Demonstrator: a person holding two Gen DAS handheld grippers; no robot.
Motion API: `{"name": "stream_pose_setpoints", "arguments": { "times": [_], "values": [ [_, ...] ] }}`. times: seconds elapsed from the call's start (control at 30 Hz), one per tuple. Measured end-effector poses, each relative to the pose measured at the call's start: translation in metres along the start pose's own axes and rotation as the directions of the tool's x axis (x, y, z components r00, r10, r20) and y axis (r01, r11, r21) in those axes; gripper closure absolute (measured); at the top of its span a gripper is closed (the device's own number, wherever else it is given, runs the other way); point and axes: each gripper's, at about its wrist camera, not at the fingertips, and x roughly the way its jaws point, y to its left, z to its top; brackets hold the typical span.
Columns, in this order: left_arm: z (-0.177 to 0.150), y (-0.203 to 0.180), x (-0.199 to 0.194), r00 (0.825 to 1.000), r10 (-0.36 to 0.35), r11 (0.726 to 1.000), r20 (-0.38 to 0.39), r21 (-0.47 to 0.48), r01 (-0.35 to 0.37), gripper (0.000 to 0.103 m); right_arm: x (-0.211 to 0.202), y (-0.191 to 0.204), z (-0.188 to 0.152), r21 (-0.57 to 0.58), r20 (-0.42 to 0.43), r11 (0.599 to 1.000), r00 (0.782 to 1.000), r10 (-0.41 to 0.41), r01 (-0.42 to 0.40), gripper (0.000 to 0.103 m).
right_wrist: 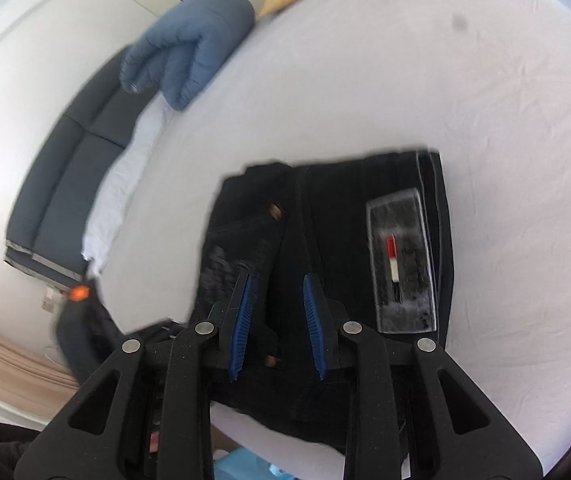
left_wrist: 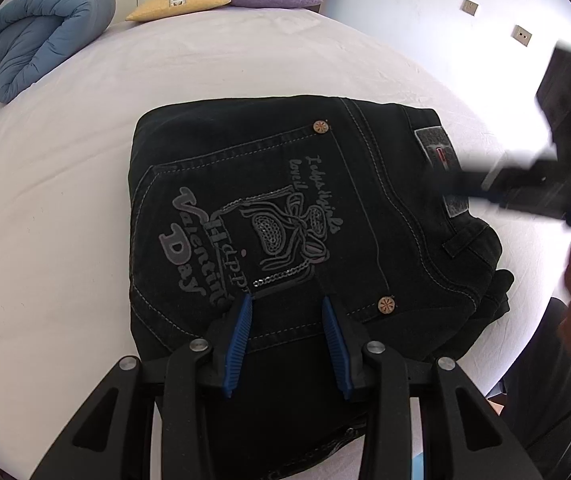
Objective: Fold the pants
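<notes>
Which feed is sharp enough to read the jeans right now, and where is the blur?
Left wrist view: sharp; the pocket print and stitching on the pants read clearly, only the right gripper at the right edge is smeared. Right wrist view: blurred throughout, the waistband patch and folded blue duvet soft. Both bend the bed fisheye-style.

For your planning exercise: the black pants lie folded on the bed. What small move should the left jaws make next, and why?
Probably lift the left gripper straight up. The pants already lie as a compact folded stack on the bed, and its jaws stand apart over the back pocket with no fabric pinched between them, so nothing looks left to pull.
</notes>
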Motion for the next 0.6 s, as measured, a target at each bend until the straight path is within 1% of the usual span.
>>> {"name": "stream_pose_setpoints", "arguments": {
  "times": [0.03, 0.07, 0.1, 0.13, 0.2, 0.3, 0.37, 0.5, 0.57, 0.6],
  "values": [
    [0.000, 0.000, -0.001, 1.000, -0.001, 1.000, -0.001, 0.000, 0.001, 0.064, 0.010, -0.006, -0.008, 0.001, -0.038, 0.997, 0.997, -0.074, 0.074, 0.080],
    [-0.001, 0.001, -0.004, 1.000, -0.001, 1.000, 0.000, 0.001, 0.001, 0.064, 0.019, -0.014, -0.015, 0.002, -0.071, 0.994, 0.992, -0.108, 0.108, 0.080],
    [-0.001, 0.002, -0.004, 1.000, -0.003, 1.000, 0.001, 0.001, 0.003, 0.064, 0.023, -0.014, -0.022, 0.004, -0.053, 0.995, 0.994, -0.095, 0.095, 0.080],
    [-0.001, 0.003, -0.005, 1.000, -0.006, 1.000, 0.000, -0.001, 0.006, 0.064, 0.019, -0.014, -0.028, 0.003, -0.012, 0.997, 0.997, -0.073, 0.073, 0.080],
    [0.001, 0.005, -0.009, 1.000, -0.014, 1.000, -0.004, -0.007, 0.014, 0.064, 0.012, -0.015, -0.039, -0.010, 0.009, 0.998, 0.998, -0.064, 0.064, 0.080],
    [0.008, 0.009, -0.020, 1.000, -0.015, 1.000, 0.003, -0.022, 0.015, 0.064, 0.004, -0.020, -0.048, 0.017, 0.035, 0.999, 0.998, -0.043, 0.043, 0.080],
    [0.022, 0.014, -0.032, 0.999, 0.013, 1.000, 0.039, -0.017, -0.012, 0.064, 0.004, -0.024, -0.049, 0.023, 0.046, 0.999, 0.998, -0.039, 0.038, 0.080],
    [0.056, 0.034, -0.029, 0.995, 0.072, 0.997, 0.075, -0.042, -0.069, 0.063, 0.006, -0.022, -0.052, 0.011, 0.057, 0.998, 0.996, -0.064, 0.064, 0.080],
    [0.070, 0.042, -0.017, 0.993, 0.099, 0.994, 0.068, -0.043, -0.097, 0.063, 0.005, -0.022, -0.053, 0.002, 0.060, 0.998, 0.996, -0.069, 0.069, 0.080],
    [0.075, 0.045, -0.007, 0.992, 0.113, 0.993, 0.049, -0.035, -0.111, 0.063, 0.007, -0.021, -0.054, 0.007, 0.062, 0.998, 0.996, -0.066, 0.065, 0.080]
  ]
}}
